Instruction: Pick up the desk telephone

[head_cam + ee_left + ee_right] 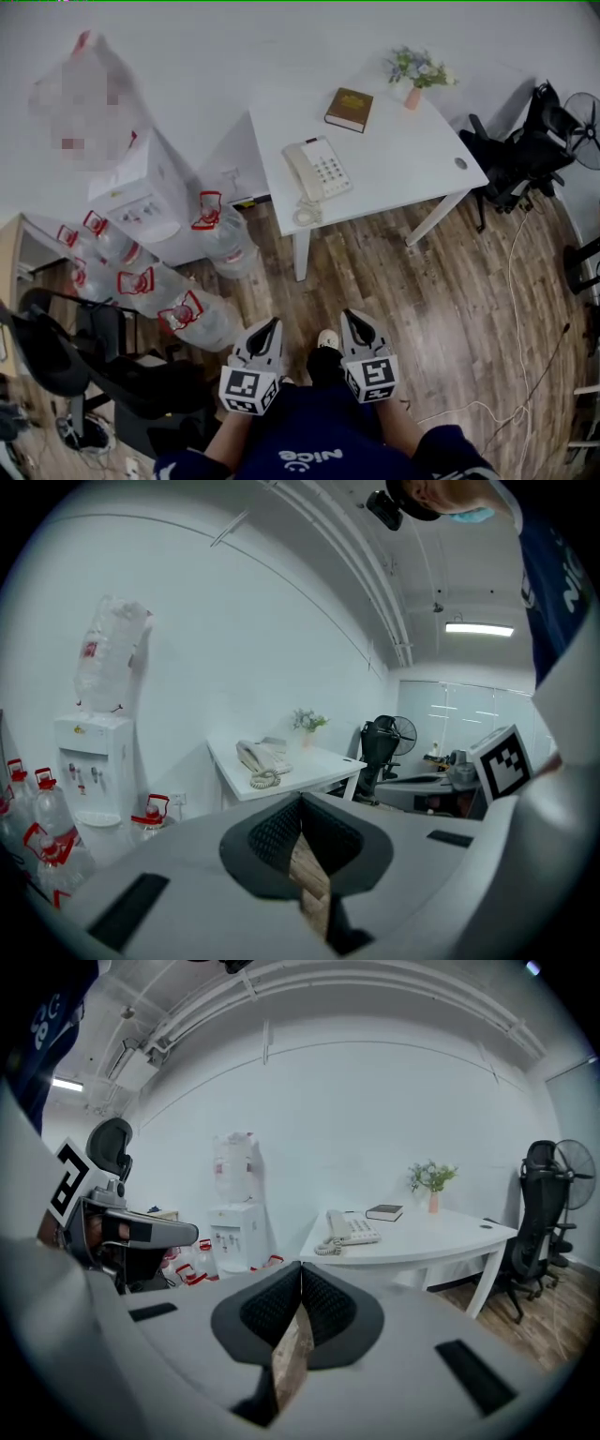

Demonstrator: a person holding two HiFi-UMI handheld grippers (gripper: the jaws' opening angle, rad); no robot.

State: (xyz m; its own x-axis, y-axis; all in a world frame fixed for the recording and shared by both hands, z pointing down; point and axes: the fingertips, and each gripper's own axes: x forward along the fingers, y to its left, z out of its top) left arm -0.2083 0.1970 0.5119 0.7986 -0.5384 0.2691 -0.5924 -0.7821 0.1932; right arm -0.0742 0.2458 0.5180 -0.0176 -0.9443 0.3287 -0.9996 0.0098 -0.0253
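White table (403, 169) is standing well ahead of both grippers, with the phone (317, 172) lying on it, far beyond their tips. Left gripper (268, 328) and right gripper (354, 321) are hovering side by side over the floor (394, 281), jaws pressed together, gripping nothing.

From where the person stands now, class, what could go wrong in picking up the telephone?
1. The left gripper and right gripper are both shut. Unless opened first, they may shove the telephone rather than grasp it.
2. The handset only rests on top, and its cord lies coiled at the desk edge. A tilted lift could drop the handset or snag the cord.
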